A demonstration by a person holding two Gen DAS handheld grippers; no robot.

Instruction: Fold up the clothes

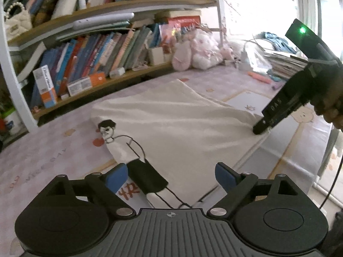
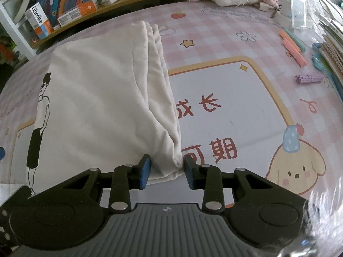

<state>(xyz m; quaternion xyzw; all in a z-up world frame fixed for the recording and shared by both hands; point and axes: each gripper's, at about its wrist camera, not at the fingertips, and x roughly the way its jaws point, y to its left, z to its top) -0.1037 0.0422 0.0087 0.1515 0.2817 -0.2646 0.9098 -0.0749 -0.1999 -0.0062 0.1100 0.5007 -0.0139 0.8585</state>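
A white T-shirt (image 2: 103,98) with a drawn figure in black trousers (image 1: 148,177) lies folded on the pink desk mat (image 2: 225,49). In the right wrist view my right gripper (image 2: 166,169) has its blue pads against both sides of the shirt's bunched near corner, which fills the gap between them. The left wrist view shows that same gripper (image 1: 260,127) with its tip down on the shirt's right edge. My left gripper (image 1: 170,171) is open wide over the shirt's near edge by the drawn figure. Nothing is between its fingers.
A bookshelf (image 1: 90,60) full of books runs along the back, with pink plush toys (image 1: 199,51) at its right end. Pens (image 2: 293,51), a purple bundle (image 2: 308,78) and stacked notebooks (image 2: 330,49) lie at the mat's right side. A person's hand (image 1: 330,107) holds the right gripper.
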